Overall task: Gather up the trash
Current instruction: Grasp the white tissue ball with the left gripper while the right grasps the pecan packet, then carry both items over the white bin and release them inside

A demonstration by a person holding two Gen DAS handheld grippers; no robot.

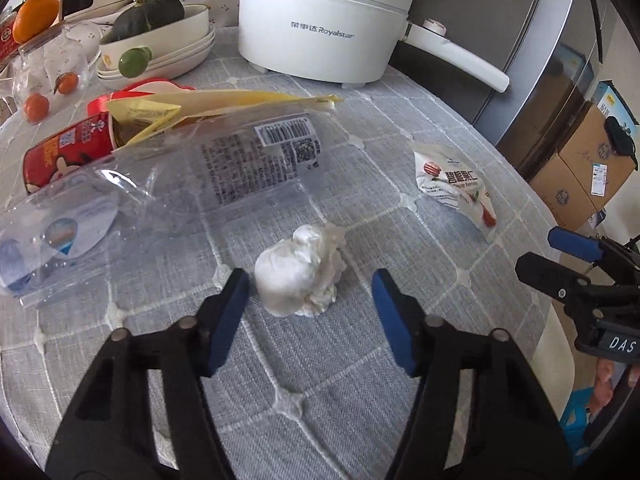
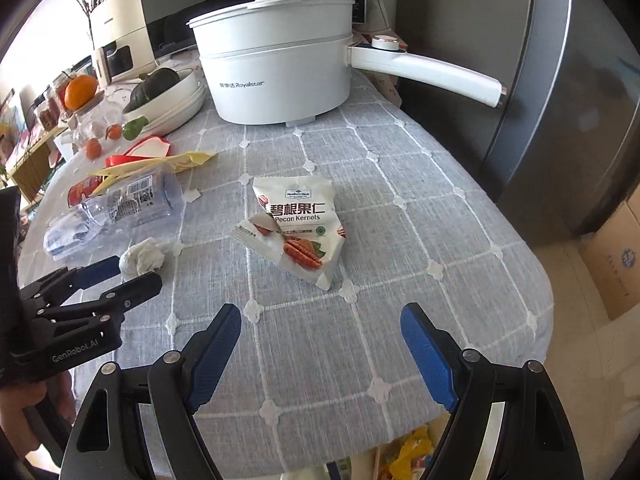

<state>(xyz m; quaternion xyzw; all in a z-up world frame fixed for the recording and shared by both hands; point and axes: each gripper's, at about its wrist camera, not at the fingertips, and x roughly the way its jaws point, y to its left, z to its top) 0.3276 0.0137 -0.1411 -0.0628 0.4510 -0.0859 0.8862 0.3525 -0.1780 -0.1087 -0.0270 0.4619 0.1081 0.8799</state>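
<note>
A crumpled white tissue (image 1: 301, 270) lies on the grey checked tablecloth, just ahead of and between the tips of my open, empty left gripper (image 1: 310, 284); it also shows in the right wrist view (image 2: 143, 258). A torn white pecan kernels packet (image 2: 294, 226) lies ahead of my open, empty right gripper (image 2: 320, 316), and shows in the left wrist view (image 1: 456, 184). A crushed clear plastic bottle (image 1: 160, 196), a red can (image 1: 66, 152) and a yellow wrapper (image 1: 224, 104) lie to the left.
A white Royalstar electric pot (image 1: 320, 20) with a long handle (image 2: 432, 70) stands at the back. Stacked bowls with a squash (image 1: 156, 36), a lime and small oranges sit back left. The table edge (image 2: 536, 300) curves at right, beside a grey fridge (image 2: 560, 100) and cardboard boxes (image 2: 616, 268).
</note>
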